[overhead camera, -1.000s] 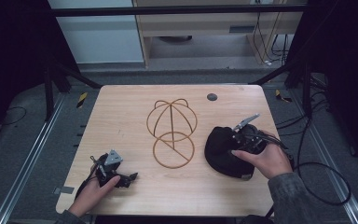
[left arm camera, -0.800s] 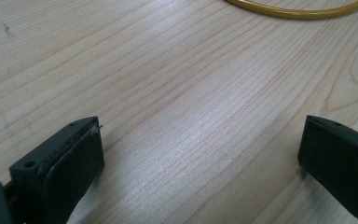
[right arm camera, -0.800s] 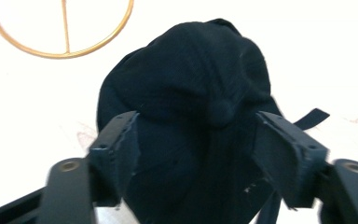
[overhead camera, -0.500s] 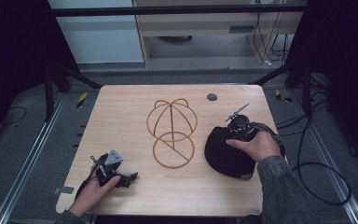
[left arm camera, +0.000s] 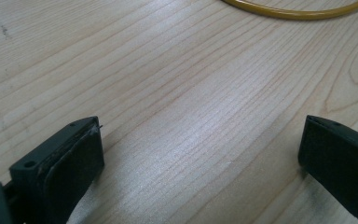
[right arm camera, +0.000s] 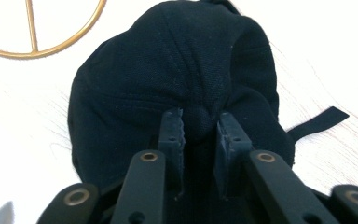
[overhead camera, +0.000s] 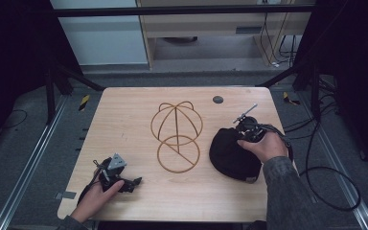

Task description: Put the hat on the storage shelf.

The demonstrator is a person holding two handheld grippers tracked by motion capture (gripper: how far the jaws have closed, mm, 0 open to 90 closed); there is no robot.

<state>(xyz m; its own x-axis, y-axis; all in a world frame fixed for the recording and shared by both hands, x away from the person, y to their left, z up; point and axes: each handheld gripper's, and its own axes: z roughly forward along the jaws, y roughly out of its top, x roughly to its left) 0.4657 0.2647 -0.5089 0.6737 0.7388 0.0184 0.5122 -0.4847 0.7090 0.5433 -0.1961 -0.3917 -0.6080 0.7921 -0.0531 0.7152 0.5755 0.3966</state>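
Note:
A black cap (overhead camera: 230,155) lies crown-up on the right side of the wooden table (overhead camera: 124,110). My right gripper (overhead camera: 239,135) is on its far edge. In the right gripper view the jaws have just been closing, and my right gripper (right arm camera: 199,123) now pinches a fold of the cap (right arm camera: 177,70). A gold wire hat stand (overhead camera: 176,136) stands mid-table, left of the cap. Its ring appears in the right gripper view (right arm camera: 32,42) and the left gripper view (left arm camera: 298,11). My left gripper (overhead camera: 132,183) rests near the front left edge. Its jaws (left arm camera: 200,154) are open over bare wood.
A small dark round disc (overhead camera: 217,99) sits near the table's far edge. Cables (overhead camera: 326,182) trail off the right side from the right gripper. Metal rails (overhead camera: 33,158) run along the floor to the left.
The right hand has shifted toward the far side of the cap, and its jaws have closed on the fabric. The left hand has stayed where it was.

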